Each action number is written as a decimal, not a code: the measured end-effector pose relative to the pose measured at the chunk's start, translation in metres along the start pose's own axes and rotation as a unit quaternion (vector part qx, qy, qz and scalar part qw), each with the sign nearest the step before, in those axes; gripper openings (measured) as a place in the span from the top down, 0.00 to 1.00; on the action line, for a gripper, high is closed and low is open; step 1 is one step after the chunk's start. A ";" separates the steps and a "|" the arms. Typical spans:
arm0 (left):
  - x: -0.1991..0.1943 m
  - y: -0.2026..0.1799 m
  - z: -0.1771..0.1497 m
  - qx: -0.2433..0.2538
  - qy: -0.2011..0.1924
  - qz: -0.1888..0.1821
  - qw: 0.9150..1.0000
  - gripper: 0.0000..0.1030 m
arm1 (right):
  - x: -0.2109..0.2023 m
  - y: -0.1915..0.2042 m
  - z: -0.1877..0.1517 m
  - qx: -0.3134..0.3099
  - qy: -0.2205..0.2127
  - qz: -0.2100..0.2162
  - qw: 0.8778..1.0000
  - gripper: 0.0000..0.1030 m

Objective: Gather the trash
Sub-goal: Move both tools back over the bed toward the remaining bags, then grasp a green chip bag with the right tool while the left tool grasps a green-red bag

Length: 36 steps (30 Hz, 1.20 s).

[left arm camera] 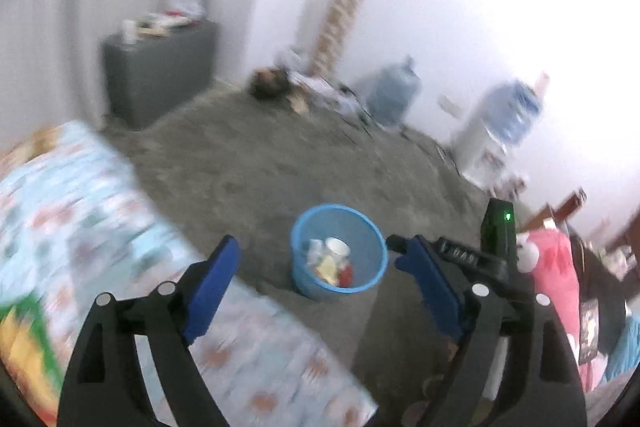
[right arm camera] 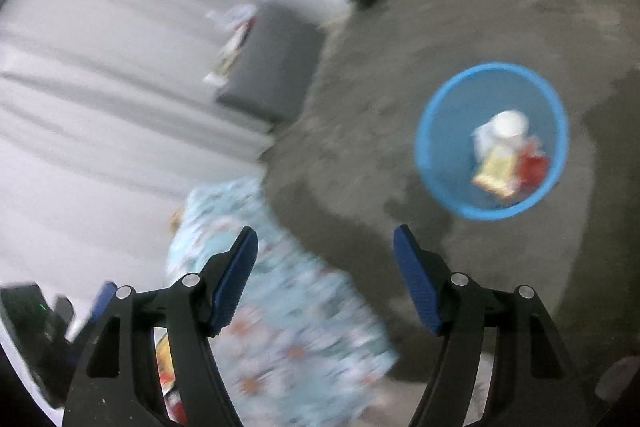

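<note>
Standing on the grey floor (left arm camera: 248, 179), the blue bin (left arm camera: 339, 247) is seen just beyond the corner of the patterned bed (left arm camera: 80, 211). A white cup (right arm camera: 509, 123), a yellow wrapper (right arm camera: 495, 173) and a red wrapper (right arm camera: 532, 167) are held inside it. The left claw (left arm camera: 316, 259) and right claw (right arm camera: 325, 247) are spread apart, with nothing gripped.

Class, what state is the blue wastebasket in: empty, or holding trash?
Holding trash. The blue wastebasket stands upright on the floor with a white cup and wrappers inside.
</note>
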State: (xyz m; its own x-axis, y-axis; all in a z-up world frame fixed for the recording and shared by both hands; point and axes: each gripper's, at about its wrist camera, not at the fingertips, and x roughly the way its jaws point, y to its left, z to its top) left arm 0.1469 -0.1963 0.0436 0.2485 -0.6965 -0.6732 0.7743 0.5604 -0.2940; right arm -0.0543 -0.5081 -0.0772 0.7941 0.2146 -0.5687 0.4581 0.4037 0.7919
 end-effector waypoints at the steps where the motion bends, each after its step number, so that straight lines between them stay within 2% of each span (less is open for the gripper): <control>1: -0.027 0.011 -0.014 -0.011 -0.016 0.015 1.000 0.18 | 0.002 0.010 -0.004 -0.012 0.010 0.010 1.000 0.35; 5: -0.096 0.038 -0.054 -0.035 -0.053 0.075 0.995 0.18 | 0.016 0.058 -0.033 -0.057 0.054 0.057 0.995 0.33; 8: -0.146 0.053 -0.083 -0.059 -0.080 0.117 0.988 0.16 | 0.032 0.085 -0.052 -0.075 0.092 0.085 0.989 0.33; 12: -0.210 0.066 -0.120 -0.070 -0.129 0.170 0.974 0.11 | 0.059 0.130 -0.091 -0.100 0.164 0.124 0.973 0.33; 15: -0.243 0.076 -0.141 -0.080 -0.154 0.198 0.965 0.10 | 0.073 0.156 -0.118 -0.100 0.208 0.152 0.961 0.33; 19: -0.270 0.089 -0.164 -0.097 -0.175 0.212 0.957 0.10 | 0.100 0.184 -0.157 -0.086 0.267 0.178 0.943 0.33; 22: -0.283 0.105 -0.178 -0.108 -0.185 0.231 0.949 0.10 | 0.118 0.202 -0.180 -0.069 0.300 0.190 0.932 0.33; 25: -0.294 0.120 -0.190 -0.123 -0.195 0.231 0.945 0.10 | 0.131 0.218 -0.198 -0.052 0.322 0.202 0.923 0.33; 29: -0.298 0.137 -0.199 -0.139 -0.205 0.230 0.941 0.10 | 0.145 0.228 -0.214 -0.030 0.338 0.204 0.918 0.33; 33: -0.295 0.156 -0.206 -0.163 -0.206 0.206 0.943 0.11 | 0.165 0.223 -0.224 0.021 0.357 0.204 0.911 0.35; 36: -0.287 0.167 -0.201 -0.179 -0.204 0.188 0.944 0.17 | 0.178 0.218 -0.230 0.046 0.358 0.189 0.913 0.35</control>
State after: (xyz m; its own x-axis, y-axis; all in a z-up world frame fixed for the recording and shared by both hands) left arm 0.0878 0.1872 0.0514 0.7269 -0.4916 -0.4794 0.3581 0.8671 -0.3463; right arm 0.0955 -0.1774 -0.0566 0.4528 0.8630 -0.2240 0.2623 0.1112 0.9586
